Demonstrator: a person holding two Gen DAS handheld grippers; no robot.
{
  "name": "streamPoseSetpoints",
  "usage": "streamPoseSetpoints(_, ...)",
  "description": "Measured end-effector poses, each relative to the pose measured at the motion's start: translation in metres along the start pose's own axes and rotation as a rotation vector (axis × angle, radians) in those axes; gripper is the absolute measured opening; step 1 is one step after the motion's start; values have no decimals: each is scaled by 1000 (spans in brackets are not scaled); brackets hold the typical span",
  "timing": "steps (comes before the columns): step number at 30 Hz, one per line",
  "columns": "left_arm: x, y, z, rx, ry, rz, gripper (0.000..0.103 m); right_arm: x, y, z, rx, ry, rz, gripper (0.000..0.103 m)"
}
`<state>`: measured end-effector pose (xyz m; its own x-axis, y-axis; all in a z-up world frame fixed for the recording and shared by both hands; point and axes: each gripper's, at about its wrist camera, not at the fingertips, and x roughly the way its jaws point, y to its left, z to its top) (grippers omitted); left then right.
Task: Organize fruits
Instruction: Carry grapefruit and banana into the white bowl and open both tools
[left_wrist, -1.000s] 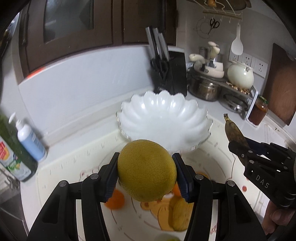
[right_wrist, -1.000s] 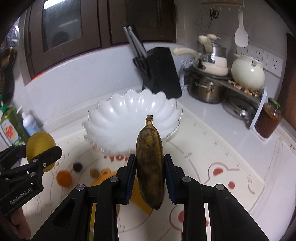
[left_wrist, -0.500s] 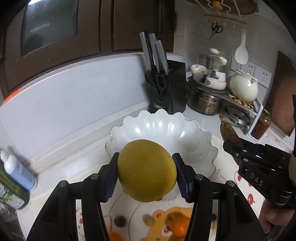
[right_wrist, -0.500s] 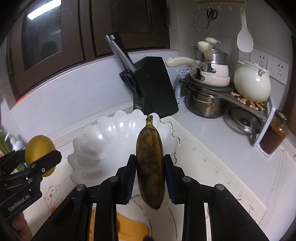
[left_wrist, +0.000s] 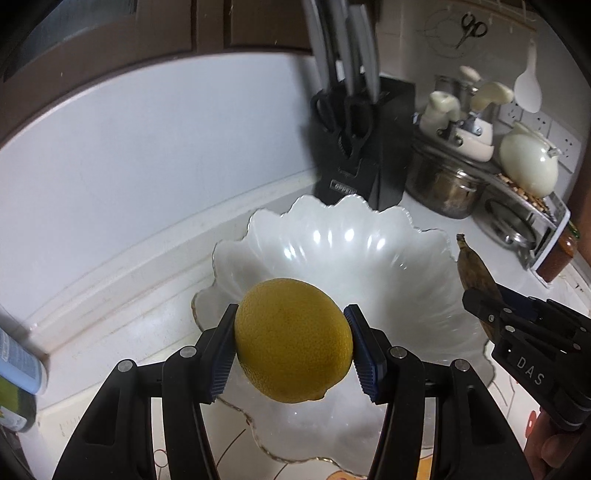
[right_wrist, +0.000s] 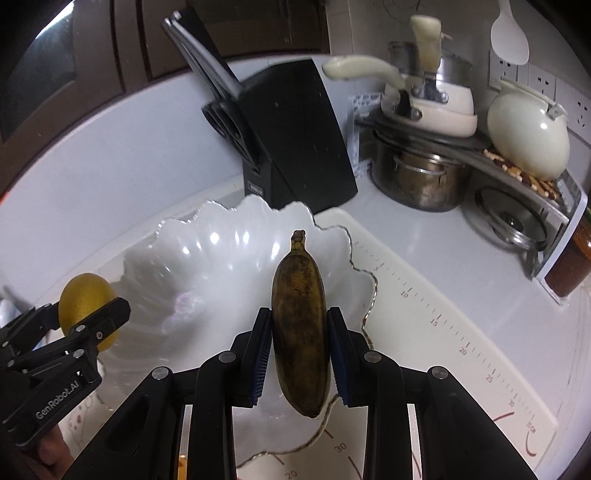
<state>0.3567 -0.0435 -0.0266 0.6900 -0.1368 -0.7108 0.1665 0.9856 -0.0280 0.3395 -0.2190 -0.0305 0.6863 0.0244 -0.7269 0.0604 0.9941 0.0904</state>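
Note:
My left gripper (left_wrist: 291, 347) is shut on a round yellow citrus fruit (left_wrist: 293, 338) and holds it over the near left part of the white scalloped bowl (left_wrist: 369, 243). My right gripper (right_wrist: 300, 358) is shut on a brown overripe banana (right_wrist: 299, 317) and holds it over the bowl's (right_wrist: 207, 251) near right side, stem pointing away. The bowl looks empty. The right gripper with the banana (left_wrist: 474, 271) shows at the right of the left wrist view; the left gripper with the fruit (right_wrist: 86, 306) shows at the left of the right wrist view.
A black knife block (right_wrist: 295, 133) stands just behind the bowl. Pots, a steel pan (right_wrist: 421, 173) and a cream kettle (right_wrist: 528, 133) crowd a rack at back right, with a jar (right_wrist: 570, 258) beside it. A printed mat (right_wrist: 443, 325) lies under the bowl. A bottle (left_wrist: 18, 365) stands far left.
Both grippers have moved forward over the bowl with their fruits still held. The small fruits on the mat have dropped out of view below.

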Motion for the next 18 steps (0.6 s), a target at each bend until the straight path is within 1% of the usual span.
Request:
streamPoseSetpoints(2, 6, -1, -4, 13, 14, 15, 56, 8, 0, -3, -4, 17, -28, 31)
streamPoseSetpoints(5, 18, -1, -8, 15, 62, 23, 56, 15, -4, -6, 1, 31, -51, 32)
streamPoseSetpoints(6, 20, -1, -9, 16, 62, 28, 57, 15, -3, -7, -4, 28, -62, 34)
streamPoseSetpoints(7, 18, -2, -10, 21, 55, 36, 63, 14, -2, -7, -12, 23, -72, 40)
streamPoseSetpoints(8, 16, -2, -9, 26, 46, 46, 68, 12, -2, -7, -14, 21, -73, 45)
streamPoseSetpoints(9, 13, -2, -8, 29, 38, 57, 77, 9, -2, -7, -12, 13, -79, 55)
streamPoseSetpoints(10, 9, -2, -7, 26, 28, 62, 79, 6, -3, -7, -9, 4, -86, 62)
streamPoseSetpoints(12, 2, -2, -4, 26, 18, 68, 81, -2, -4, -7, -2, -19, -97, 68)
streamPoseSetpoints(13, -2, -2, -3, 27, 13, 73, 85, -6, -5, -7, 4, -28, -100, 73)
streamPoseSetpoints(15, -9, -2, -2, 27, -1, 93, 90, -15, -6, -8, 21, -44, -103, 79)
streamPoseSetpoints(18, -24, -4, -1, 37, -21, 110, 94, -29, -7, -9, 35, -71, -100, 83)
